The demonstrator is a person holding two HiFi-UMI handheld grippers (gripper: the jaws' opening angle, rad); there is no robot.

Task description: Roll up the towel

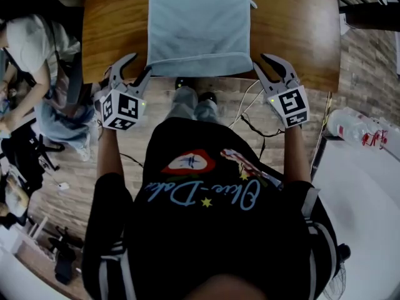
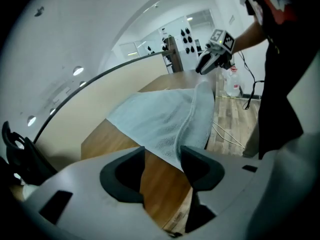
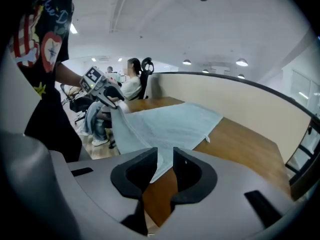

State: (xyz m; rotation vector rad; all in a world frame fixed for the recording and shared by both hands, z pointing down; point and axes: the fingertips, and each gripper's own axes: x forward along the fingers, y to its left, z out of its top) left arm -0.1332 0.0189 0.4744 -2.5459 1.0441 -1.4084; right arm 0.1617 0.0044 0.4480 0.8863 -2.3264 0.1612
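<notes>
A light blue towel (image 1: 200, 17) lies flat on the wooden table (image 1: 300, 30), its near edge folded into a thick hem at the table's front edge. My left gripper (image 1: 134, 67) stands open at the towel's near left corner. In the left gripper view the towel (image 2: 160, 119) reaches the left gripper (image 2: 162, 159) at its right jaw, with bare wood in the gap. My right gripper (image 1: 265, 64) is at the near right corner, its jaws a little apart. In the right gripper view the towel's corner (image 3: 155, 166) lies in the narrow gap of the right gripper (image 3: 163, 164), unpinched.
A seated person (image 1: 31, 49) is at the left of the table. Plastic bottles (image 1: 356, 127) lie on a white surface (image 1: 362, 192) at the right. Cables (image 1: 250, 114) trail over the wood floor below the table's front edge. An office chair (image 3: 146, 66) stands beyond the table.
</notes>
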